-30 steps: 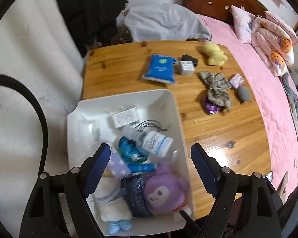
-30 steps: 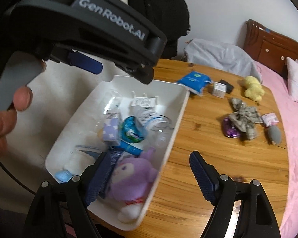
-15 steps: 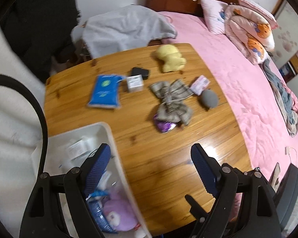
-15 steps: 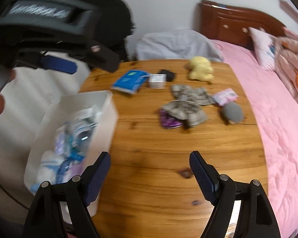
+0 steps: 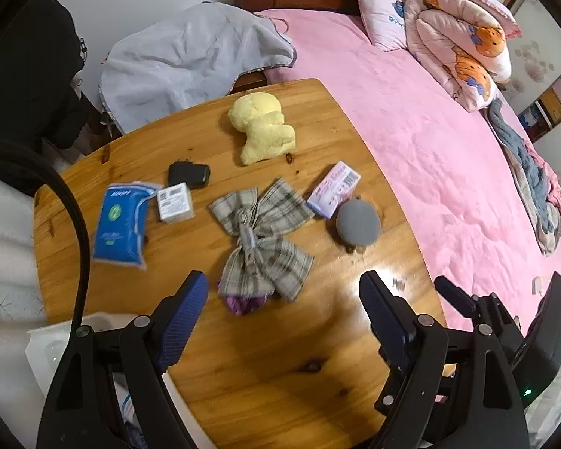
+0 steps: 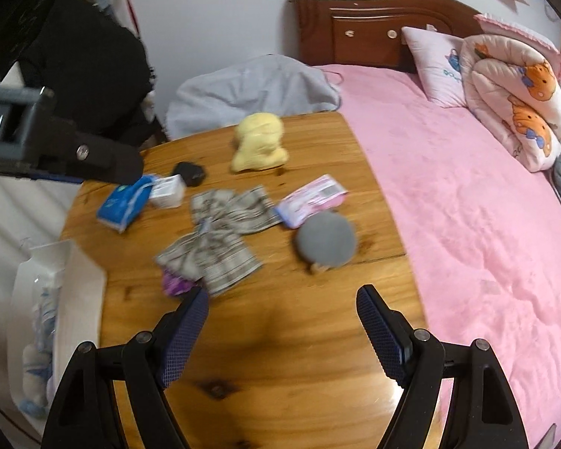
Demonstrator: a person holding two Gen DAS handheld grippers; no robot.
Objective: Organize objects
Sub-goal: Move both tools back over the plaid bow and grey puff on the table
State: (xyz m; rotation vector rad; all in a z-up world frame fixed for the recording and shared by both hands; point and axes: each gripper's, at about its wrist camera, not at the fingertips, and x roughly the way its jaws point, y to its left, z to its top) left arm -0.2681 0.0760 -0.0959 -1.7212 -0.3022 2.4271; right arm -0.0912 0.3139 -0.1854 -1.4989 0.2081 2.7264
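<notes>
The cloth bow [image 5: 260, 239] is lying mid-table [image 5: 280, 366] — soft toy [image 5: 263, 129] behind, tissue pack [image 5: 121, 226] left, round pad [image 5: 357, 224] right.

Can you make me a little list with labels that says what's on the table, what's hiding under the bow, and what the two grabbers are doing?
table: wooden table beside a pink bed
toys: yellow plush, grey round plush
packs: blue tissue pack, pink packet
boxes: small white box, black case
bow: plaid bow, lying on a purple thing
bin: white bin, left edge
left gripper: open, empty
right gripper: open, empty
</notes>
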